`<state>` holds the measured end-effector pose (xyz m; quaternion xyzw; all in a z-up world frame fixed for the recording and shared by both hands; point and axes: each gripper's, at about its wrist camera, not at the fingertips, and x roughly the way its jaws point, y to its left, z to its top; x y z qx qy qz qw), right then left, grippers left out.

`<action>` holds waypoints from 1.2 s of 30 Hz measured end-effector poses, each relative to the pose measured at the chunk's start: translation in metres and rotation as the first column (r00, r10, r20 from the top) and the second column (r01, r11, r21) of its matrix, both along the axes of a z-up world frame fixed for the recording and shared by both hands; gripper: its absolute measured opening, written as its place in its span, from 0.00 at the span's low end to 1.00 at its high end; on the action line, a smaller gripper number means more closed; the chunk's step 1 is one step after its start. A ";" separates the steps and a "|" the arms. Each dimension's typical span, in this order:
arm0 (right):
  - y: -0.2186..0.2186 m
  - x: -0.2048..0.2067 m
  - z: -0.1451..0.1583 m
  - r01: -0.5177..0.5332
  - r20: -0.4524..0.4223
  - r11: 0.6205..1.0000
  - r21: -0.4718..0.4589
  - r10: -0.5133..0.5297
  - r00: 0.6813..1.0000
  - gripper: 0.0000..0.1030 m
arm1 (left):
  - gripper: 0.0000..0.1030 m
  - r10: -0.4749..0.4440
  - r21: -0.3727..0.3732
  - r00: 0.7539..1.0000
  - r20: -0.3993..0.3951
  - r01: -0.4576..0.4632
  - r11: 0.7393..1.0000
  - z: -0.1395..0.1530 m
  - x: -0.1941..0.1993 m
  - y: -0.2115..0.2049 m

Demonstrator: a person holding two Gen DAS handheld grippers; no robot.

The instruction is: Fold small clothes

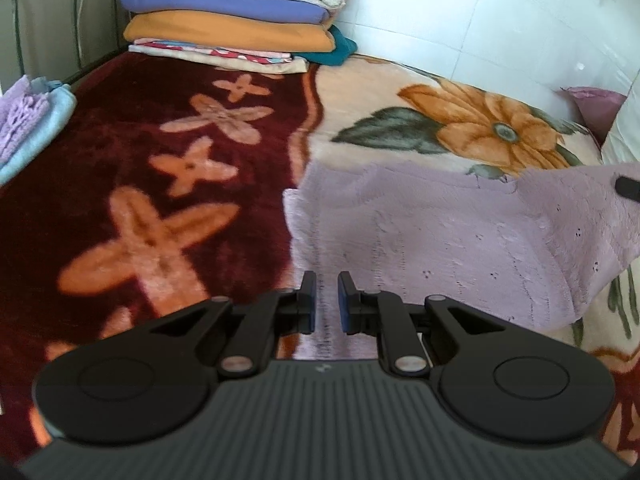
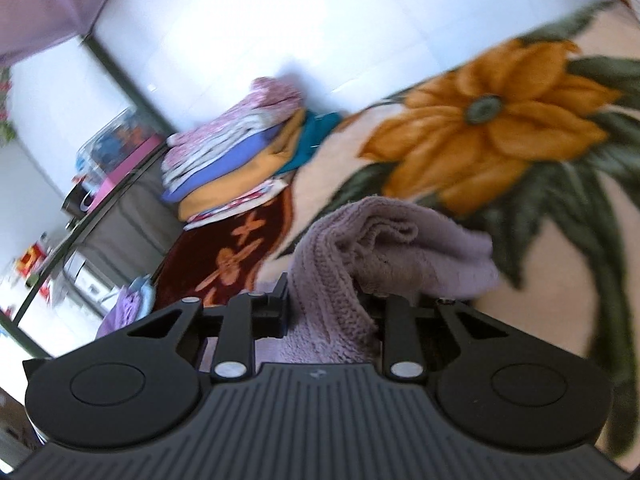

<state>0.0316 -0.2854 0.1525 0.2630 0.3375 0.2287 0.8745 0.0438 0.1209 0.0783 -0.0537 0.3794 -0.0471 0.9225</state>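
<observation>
A small lilac knitted garment (image 1: pixel 432 240) lies on the flowered blanket (image 1: pixel 400 92), its right side lifted off the bed. My left gripper (image 1: pixel 327 300) hovers over the garment's near left edge, jaws slightly apart and empty. My right gripper (image 2: pixel 326 308) is shut on a bunched fold of the lilac garment (image 2: pixel 384 248) and holds it raised above the bed. One of its fingertips (image 1: pixel 626 189) shows at the right edge of the left wrist view, in the lifted cloth.
A stack of folded blankets (image 1: pixel 236 16) stands at the far end of the bed by the tiled wall. Folded lilac and blue clothes (image 1: pixel 28 120) lie at the left edge. A pillow (image 1: pixel 592 108) lies far right. Shelves with clutter (image 2: pixel 92 184) stand beyond the bed.
</observation>
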 end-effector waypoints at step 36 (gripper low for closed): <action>0.222 -0.050 -0.010 -0.365 0.079 0.889 -0.275 0.399 0.913 0.65 | 0.14 0.014 -0.113 0.997 0.082 -0.005 0.994 0.013 0.000 0.048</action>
